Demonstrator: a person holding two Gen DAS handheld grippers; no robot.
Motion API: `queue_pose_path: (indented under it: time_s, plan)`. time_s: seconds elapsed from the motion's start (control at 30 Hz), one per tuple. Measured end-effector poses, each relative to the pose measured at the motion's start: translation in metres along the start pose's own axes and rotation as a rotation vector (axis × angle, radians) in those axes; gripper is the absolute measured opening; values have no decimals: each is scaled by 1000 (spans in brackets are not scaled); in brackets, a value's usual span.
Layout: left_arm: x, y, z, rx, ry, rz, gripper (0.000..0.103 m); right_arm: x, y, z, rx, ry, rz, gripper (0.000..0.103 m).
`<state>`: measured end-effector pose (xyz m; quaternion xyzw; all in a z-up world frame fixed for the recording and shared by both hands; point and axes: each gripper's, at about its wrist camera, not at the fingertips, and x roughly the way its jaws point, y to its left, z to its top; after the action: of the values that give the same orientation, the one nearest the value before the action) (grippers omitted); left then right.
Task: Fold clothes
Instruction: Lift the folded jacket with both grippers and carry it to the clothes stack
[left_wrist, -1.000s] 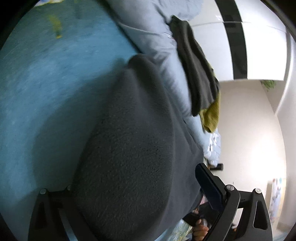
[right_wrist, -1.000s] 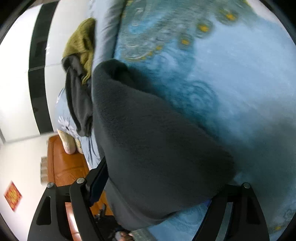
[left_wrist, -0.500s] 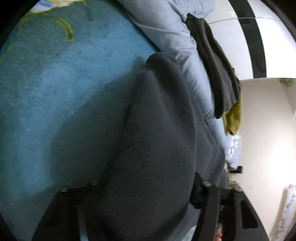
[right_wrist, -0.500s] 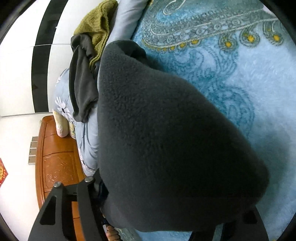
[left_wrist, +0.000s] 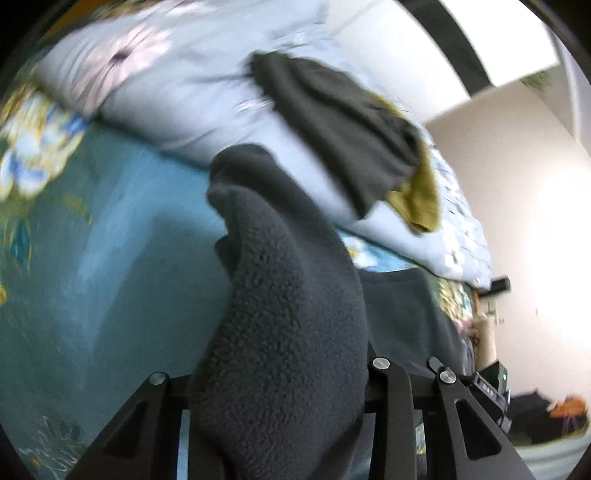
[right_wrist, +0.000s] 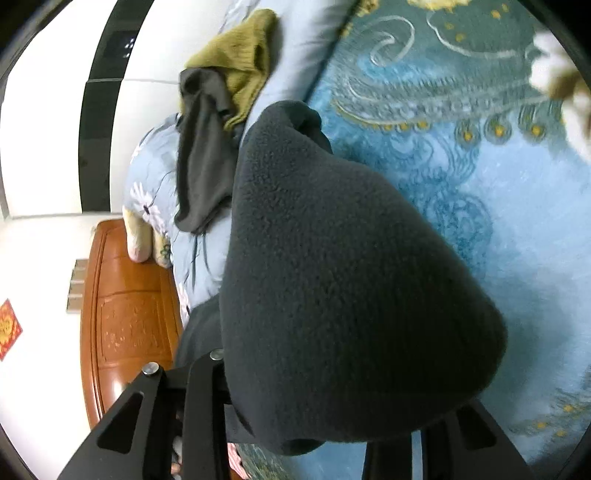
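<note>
Between both pairs of fingers, a dark fleece is bunching thickly above the bed. The left gripper and right gripper are closing, clamping on its folds. Risk: such bulky cloth could be slipping from either grip, skewing the fold. Beyond the fingertips, a quilt carrying other clothes is crowding one edge; blue bedspread beside the fleece is lying open.

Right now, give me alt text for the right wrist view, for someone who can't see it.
A dark grey fleece garment fills the closing right gripper, bunched above a blue patterned blanket. Behind lie an olive sweater and dark garment.
</note>
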<state>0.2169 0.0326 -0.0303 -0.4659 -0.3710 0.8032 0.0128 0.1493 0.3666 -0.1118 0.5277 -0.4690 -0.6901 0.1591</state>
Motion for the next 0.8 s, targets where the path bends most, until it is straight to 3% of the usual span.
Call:
queue_pose_path:
  time_s: [0.13, 0.3, 0.5, 0.63, 0.8]
  plan:
    - [-15, -62, 17, 144, 5, -38, 37, -39, 11, -4, -32, -41, 61, 36]
    - [-18, -155, 32, 365, 18, -130, 37, -114, 10, 7, -40, -167, 143, 36]
    - [37, -326, 48, 583, 114, -282, 37, -244, 9, 44, -86, -428, 152, 36]
    - [90, -462, 53, 681, 215, -452, 37, -349, -1, 65, -98, -649, 114, 36]
    - [171, -617, 32, 848, 338, -617, 37, -457, -39, 75, -78, -922, 85, 36]
